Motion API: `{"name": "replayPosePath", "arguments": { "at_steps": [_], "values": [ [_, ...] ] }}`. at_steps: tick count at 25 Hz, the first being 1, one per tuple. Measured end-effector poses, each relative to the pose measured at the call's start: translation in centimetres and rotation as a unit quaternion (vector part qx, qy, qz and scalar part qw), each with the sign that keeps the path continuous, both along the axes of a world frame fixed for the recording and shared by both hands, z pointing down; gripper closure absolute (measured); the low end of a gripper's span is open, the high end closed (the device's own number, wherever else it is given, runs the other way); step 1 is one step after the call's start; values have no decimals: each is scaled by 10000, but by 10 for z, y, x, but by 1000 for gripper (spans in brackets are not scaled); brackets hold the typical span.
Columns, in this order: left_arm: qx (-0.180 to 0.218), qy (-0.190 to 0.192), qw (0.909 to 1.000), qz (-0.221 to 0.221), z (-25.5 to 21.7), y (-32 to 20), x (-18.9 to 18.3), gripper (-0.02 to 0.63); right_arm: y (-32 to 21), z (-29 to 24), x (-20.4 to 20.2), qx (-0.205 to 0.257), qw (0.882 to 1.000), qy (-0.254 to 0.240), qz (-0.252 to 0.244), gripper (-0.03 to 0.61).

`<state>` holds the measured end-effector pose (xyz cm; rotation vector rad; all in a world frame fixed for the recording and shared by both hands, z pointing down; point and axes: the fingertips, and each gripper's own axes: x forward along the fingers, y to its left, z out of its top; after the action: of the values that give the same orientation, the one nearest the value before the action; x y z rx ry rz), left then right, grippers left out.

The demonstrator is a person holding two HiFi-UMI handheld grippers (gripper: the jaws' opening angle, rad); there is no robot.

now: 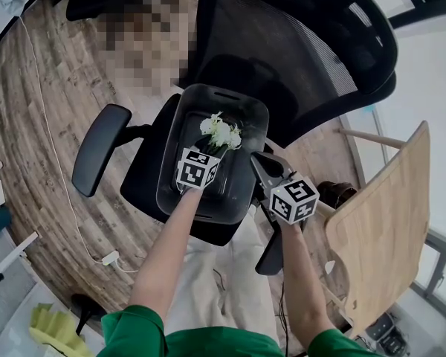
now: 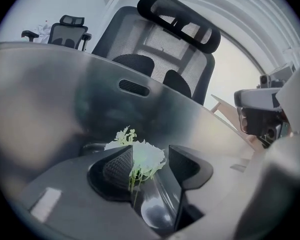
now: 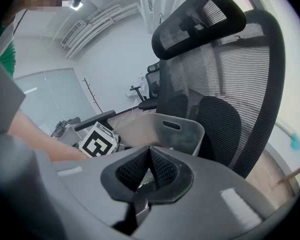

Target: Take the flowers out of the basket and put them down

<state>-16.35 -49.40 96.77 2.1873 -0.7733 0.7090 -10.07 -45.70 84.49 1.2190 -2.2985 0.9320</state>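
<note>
**A:** Start with the head view. Where are the flowers?

**B:** At the centre of the frame, a small bunch of white flowers (image 1: pixel 221 132) with green stems lies inside a grey plastic basket (image 1: pixel 171 162). The basket sits on the seat of a black mesh office chair (image 1: pixel 320 58). The left gripper (image 1: pixel 217 149) reaches into the basket right at the bunch. The right gripper (image 1: pixel 262 162) hovers just beside the basket's right rim. A wood-plank floor (image 1: pixel 52 110) fills the left of the frame and a pale wooden board (image 1: pixel 386 222) stands at the right edge.

**A:** And the left gripper view?

**B:** The left gripper (image 2: pixel 151 151) has its jaws spread apart. The flowers (image 2: pixel 147 156) are in the gap, close against the left pad, with clear space before the right pad, so nothing is clamped. The basket wall (image 2: pixel 65 99) curves across behind them and the chair back (image 2: pixel 160 39) rises above it.

**A:** The right gripper view?

**B:** The right gripper (image 3: pixel 150 151) has its jaws closed, tips meeting, and I can make out nothing held between them. Beyond it the basket (image 3: pixel 160 129) sits at mid-frame. The left gripper's marker cube (image 3: pixel 97 140) is to its left, and the chair (image 3: pixel 230 84) fills the right side.
</note>
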Motion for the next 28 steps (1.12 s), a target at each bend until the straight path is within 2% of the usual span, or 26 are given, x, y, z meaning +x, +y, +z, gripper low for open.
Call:
{"name": "replayPosePath", "arguments": {
  "at_steps": [3, 13, 17, 28],
  "values": [
    [-70, -72, 9999, 59, 10, -3, 0, 370, -5, 6, -2, -60, 10000, -44, 49, 572],
    [-290, -346, 9982, 403, 48, -5, 10, 373, -15, 12, -4, -139, 9999, 40, -10, 572],
    [-245, -490, 9977, 402, 56, -8, 7, 433, -22, 13, -2, -147, 9999, 74, -6, 572],
    [-147, -511, 9974, 478, 52, -18, 8, 568, -32, 15, -2, -179, 9997, 136, -65, 572]
  ]
}}
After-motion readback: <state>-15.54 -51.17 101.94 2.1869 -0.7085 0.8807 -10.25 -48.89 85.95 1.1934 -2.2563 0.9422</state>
